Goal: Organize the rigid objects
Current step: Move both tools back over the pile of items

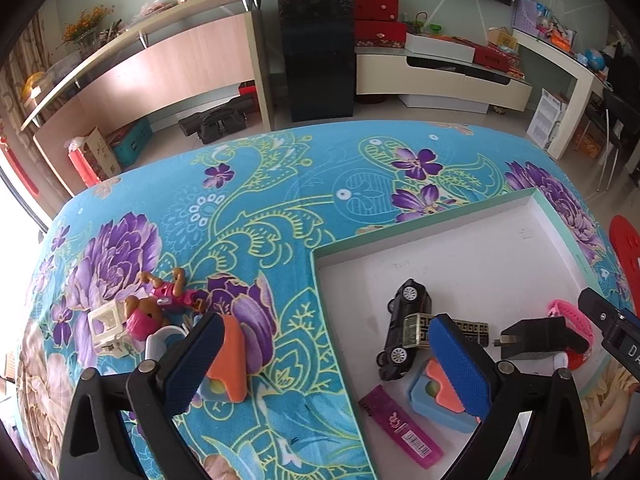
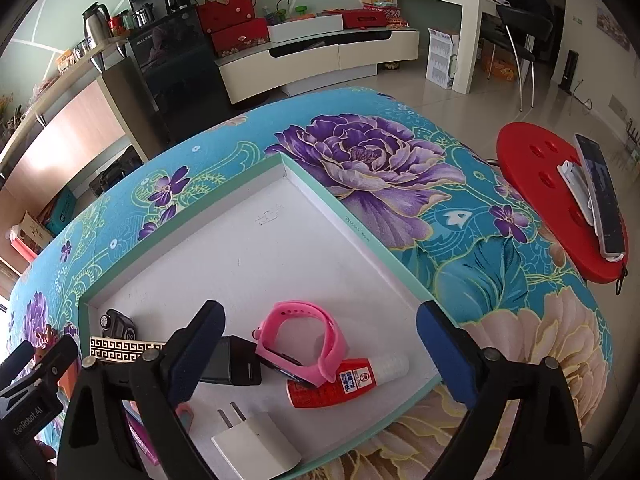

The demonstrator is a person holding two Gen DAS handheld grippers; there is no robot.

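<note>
Both views, one moment. The tray (image 1: 532, 200) lay on the flowered cloth (image 1: 240, 208) and already held a toy car (image 1: 404, 328), a patterned bar (image 1: 472, 326), a black charger (image 1: 536, 338), a pink band (image 2: 296, 340), a red bottle (image 2: 340, 384), a white plug (image 2: 256, 448), a purple card (image 1: 404, 428) and a blue-and-orange block (image 1: 432, 390).

The left gripper (image 1: 332, 364) stood with its jaws wide and empty, straddling the tray's left wall: one pad over the cloth, the other over the tray floor above the block. The right gripper (image 2: 320, 352) also stood wide, its pads clear of the band and bottle that lay between them; it gripped nothing.

The things not yet sorted lay outside the tray, on the cloth to the left of its wall: a doll (image 1: 160, 300), a white cube frame (image 1: 108, 328), a second blue-and-orange block (image 1: 228, 364) and a white piece only partly seen behind the left pad. All sat on the left gripper's side, the orange block just beside its left pad, the doll and frame farther up and left. The right gripper was well apart from them, across the tray.

Judgement: the left hand was the nearer. The doll lay with its long axis slanting from upper right to lower left, so the jaws would likely have to close across that line.
</note>
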